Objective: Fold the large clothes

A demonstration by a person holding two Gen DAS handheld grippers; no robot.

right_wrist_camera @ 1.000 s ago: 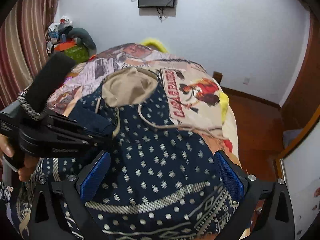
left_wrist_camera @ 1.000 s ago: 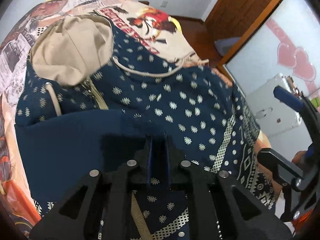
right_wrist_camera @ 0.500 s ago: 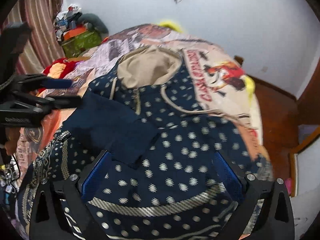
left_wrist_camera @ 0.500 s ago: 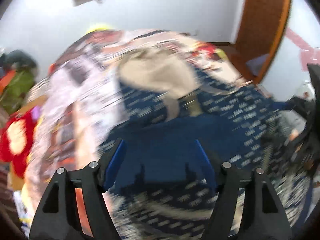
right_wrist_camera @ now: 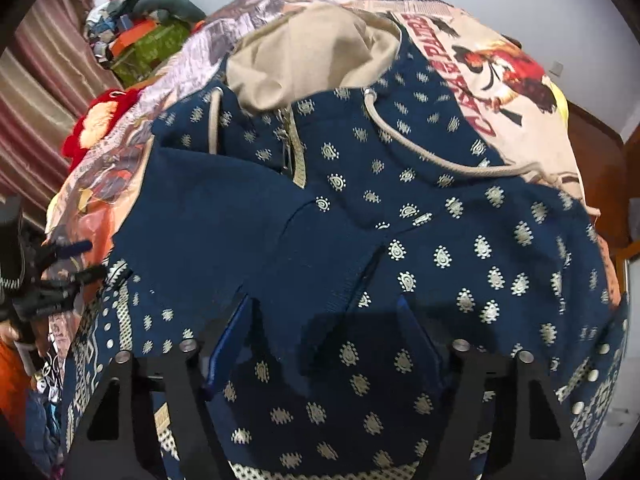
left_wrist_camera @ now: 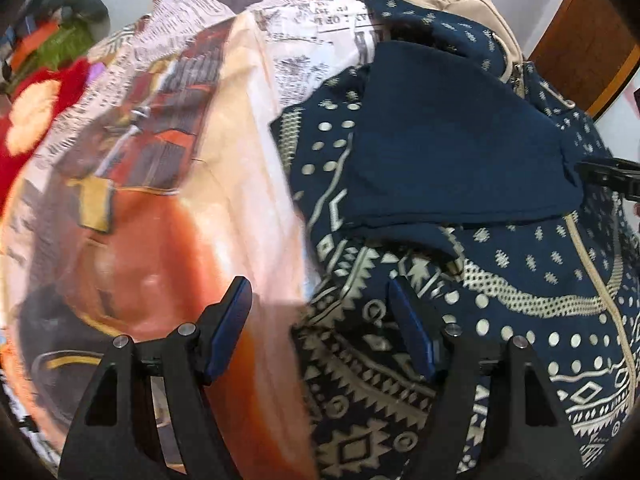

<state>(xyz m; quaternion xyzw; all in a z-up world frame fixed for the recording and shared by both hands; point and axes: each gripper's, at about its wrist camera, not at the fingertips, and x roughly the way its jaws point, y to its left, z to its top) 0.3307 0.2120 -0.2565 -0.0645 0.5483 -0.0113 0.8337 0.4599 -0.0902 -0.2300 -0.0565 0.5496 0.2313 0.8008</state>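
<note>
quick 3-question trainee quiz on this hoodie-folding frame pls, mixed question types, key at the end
1. True or false: the left gripper is clamped on the hoodie.
2. Multiple choice: the plain navy sleeve lies (A) folded across the hoodie's front, (B) hanging off the bed, (C) tucked inside the hood.
3. Fill in: in the left wrist view, the left gripper's jaws straddle the hoodie's patterned edge and the printed ____ beside it.

Key:
1. False. Its jaws stand apart with nothing pinched.
2. A.
3. Bedsheet.
</note>
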